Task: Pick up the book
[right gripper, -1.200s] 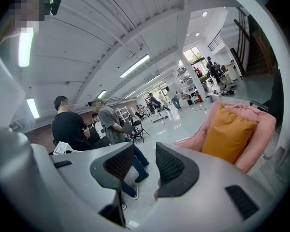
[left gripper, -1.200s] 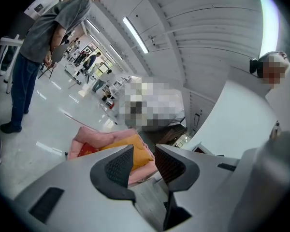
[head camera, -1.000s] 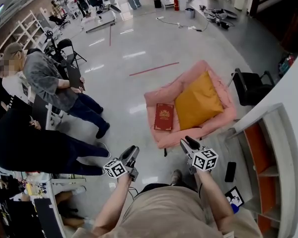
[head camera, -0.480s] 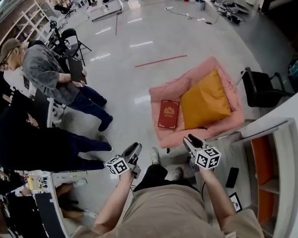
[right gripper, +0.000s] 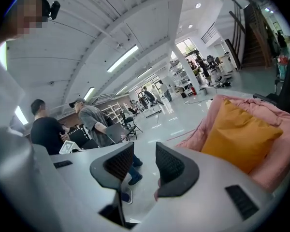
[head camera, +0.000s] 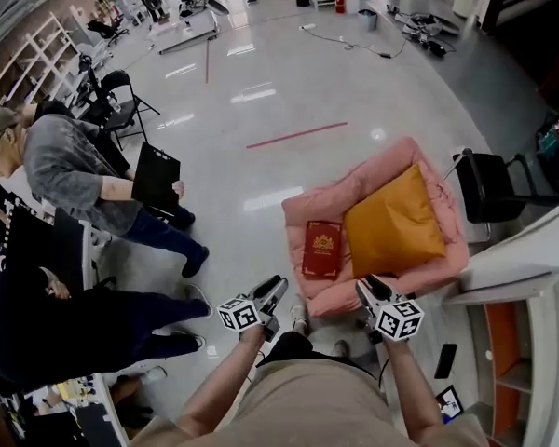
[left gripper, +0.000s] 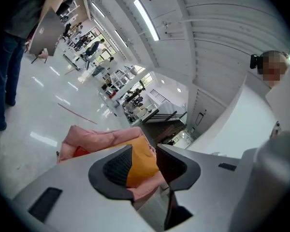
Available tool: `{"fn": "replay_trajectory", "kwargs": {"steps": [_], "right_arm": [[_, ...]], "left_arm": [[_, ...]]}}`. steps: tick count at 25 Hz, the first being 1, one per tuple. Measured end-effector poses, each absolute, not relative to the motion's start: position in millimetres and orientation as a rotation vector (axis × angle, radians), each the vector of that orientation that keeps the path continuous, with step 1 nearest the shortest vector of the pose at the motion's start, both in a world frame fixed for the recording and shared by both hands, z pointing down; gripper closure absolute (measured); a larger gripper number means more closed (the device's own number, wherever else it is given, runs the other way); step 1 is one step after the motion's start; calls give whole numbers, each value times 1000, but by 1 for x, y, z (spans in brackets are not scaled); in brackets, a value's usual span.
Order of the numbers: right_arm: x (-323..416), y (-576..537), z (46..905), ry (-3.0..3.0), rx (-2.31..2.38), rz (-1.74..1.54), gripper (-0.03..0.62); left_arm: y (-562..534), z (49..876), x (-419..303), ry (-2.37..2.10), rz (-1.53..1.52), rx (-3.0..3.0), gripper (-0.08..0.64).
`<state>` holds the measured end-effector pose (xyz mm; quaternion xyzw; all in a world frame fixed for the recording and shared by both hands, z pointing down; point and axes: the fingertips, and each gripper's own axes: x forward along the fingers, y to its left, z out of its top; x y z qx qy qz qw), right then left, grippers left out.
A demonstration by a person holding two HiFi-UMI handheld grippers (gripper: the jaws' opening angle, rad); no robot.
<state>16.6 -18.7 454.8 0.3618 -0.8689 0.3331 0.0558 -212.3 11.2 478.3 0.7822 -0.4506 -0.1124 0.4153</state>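
A red book [head camera: 322, 249] with a gold emblem lies flat on the left part of a pink armchair's seat [head camera: 309, 209], beside an orange cushion [head camera: 394, 222]. My left gripper [head camera: 276, 289] hovers just short of the chair's front edge, below and left of the book, its jaws open with nothing between them. My right gripper [head camera: 367, 290] is level with it, in front of the cushion, also open and empty. In the left gripper view the orange cushion [left gripper: 141, 161] shows between the jaws and a sliver of the red book [left gripper: 79, 152] at the left. The right gripper view shows the cushion [right gripper: 239, 134] to the right.
Two seated people [head camera: 74, 170] are on the left, one holding a black folder [head camera: 156, 179]. A black office chair [head camera: 492, 187] stands right of the armchair. A white shelf unit with orange sides [head camera: 512, 338] is at the lower right. Shiny floor [head camera: 261, 91] stretches beyond.
Both grippers have moved forward toward the pink armchair, which now sits closer and lower in the head view. The person on the left now shows a black folder.
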Motion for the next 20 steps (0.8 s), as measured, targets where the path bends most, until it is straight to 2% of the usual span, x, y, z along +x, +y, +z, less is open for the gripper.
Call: {"fn": "replay_trajectory", "kwargs": {"steps": [9, 20], "right_arm": [[-34, -99, 451, -2558, 1234, 1003, 463], [-36, -107, 477, -2414, 1340, 1037, 463]], "left_arm": [[-95, 485, -248, -983, -234, 1999, 402], [-135, 562, -251, -852, -103, 1921, 379]]}}
